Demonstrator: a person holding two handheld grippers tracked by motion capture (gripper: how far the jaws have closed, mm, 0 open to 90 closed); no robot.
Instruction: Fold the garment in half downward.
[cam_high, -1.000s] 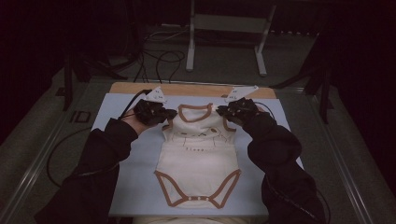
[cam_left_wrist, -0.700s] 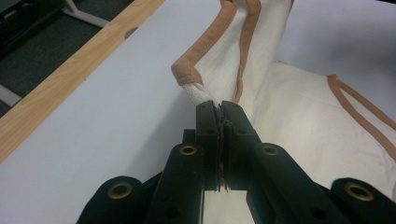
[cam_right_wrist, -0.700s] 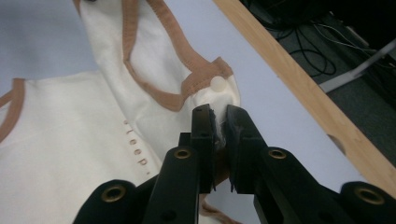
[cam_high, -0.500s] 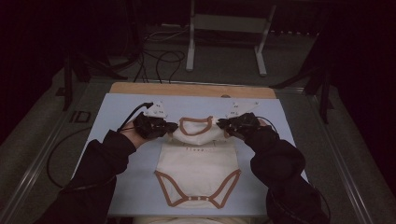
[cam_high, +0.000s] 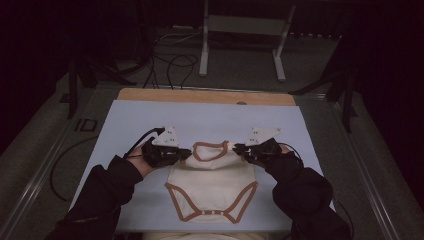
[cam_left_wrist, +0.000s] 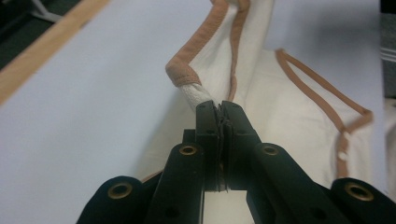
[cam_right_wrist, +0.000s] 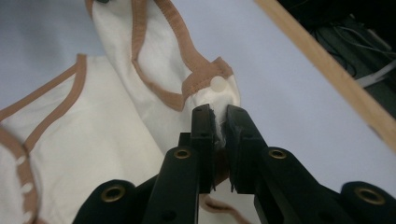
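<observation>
Your left gripper (cam_high: 186, 152) is clamped on the bodysuit (cam_high: 212, 187) at its left shoulder corner; in the left gripper view the 2 jaws of that gripper (cam_left_wrist: 219, 106) meet almost flush with a thin white fold of fabric pinched at the tips, and the tan-trimmed shoulder edge rises up and away just past them. Your right gripper (cam_high: 239, 149) is clamped on the opposite shoulder corner; in the right gripper view its jaws (cam_right_wrist: 219, 112) stand a little apart with bunched cream fabric pressed between the pads, and a white snap button (cam_right_wrist: 217, 83) sits just beyond the tips on the tan-bound tab. From the high view the bodysuit lies near the front middle of the pale blue mat (cam_high: 125, 125), between your 2 hands, neckline (cam_high: 211, 150) toward the far side and the snap crotch (cam_high: 210, 214) toward you. The top edge is held up off the mat between the grippers and the upper part looks folded over toward the lower body, so the garment reads short; lower half lies flat. The neck opening sits right between the 2 gripper tips, about level with them. Each gripper holds only the outer shoulder corner, not the neck trim itself. A wooden table edge (cam_high: 200, 96) shows past the far side of the mat. Your sleeves come in from the bottom, 1 each side of the garment.
</observation>
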